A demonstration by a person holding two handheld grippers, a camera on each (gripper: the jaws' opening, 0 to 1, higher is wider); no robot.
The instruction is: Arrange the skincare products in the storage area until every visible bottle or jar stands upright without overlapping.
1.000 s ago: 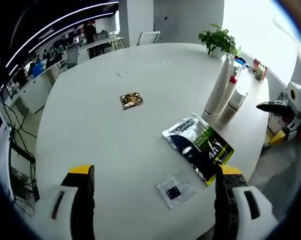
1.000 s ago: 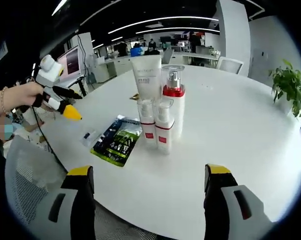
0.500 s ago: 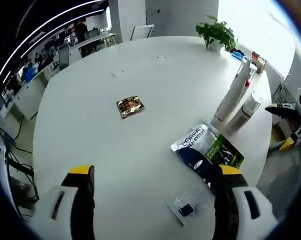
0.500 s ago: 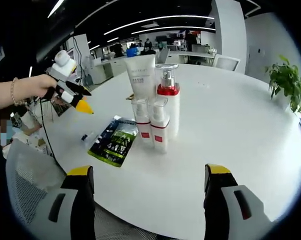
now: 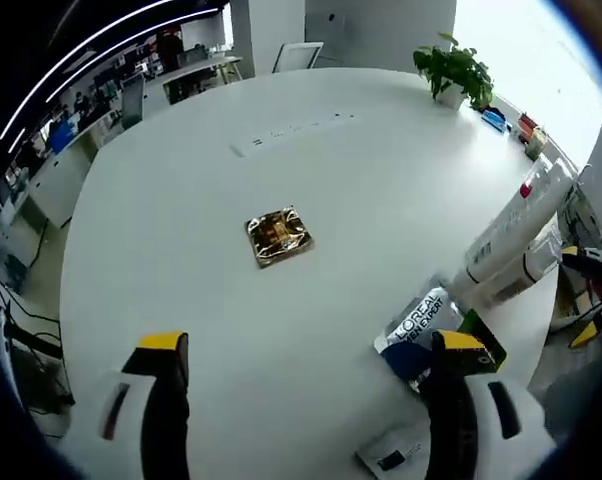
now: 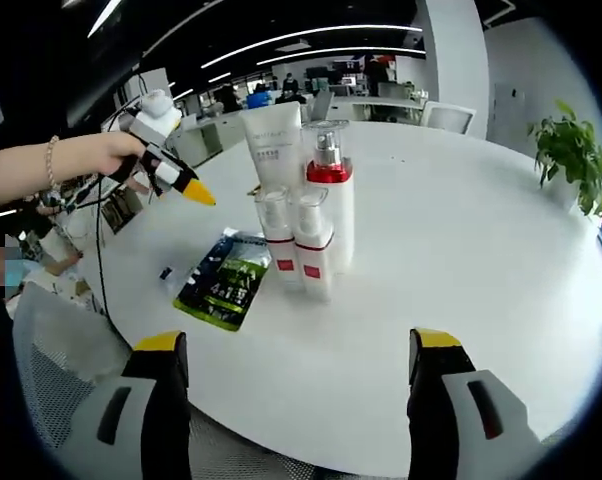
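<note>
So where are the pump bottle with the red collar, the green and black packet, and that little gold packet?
pump bottle (image 6: 330, 200), right gripper view, on its white body below the red collar.
green and black packet (image 6: 223, 281), right gripper view, on its printed front.
gold packet (image 5: 279, 235), left gripper view, on its shiny middle.

White bottles (image 6: 311, 245) with red bands, a black-green sachet (image 6: 221, 282), a gold packet (image 5: 279, 236).

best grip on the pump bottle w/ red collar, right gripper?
Probably the white body of the pump bottle below its red collar, coming level from its open right side. It stands upright, the two small bottles crowd its front-left and the tube stands behind-left. The right gripper has its jaws apart.
</note>
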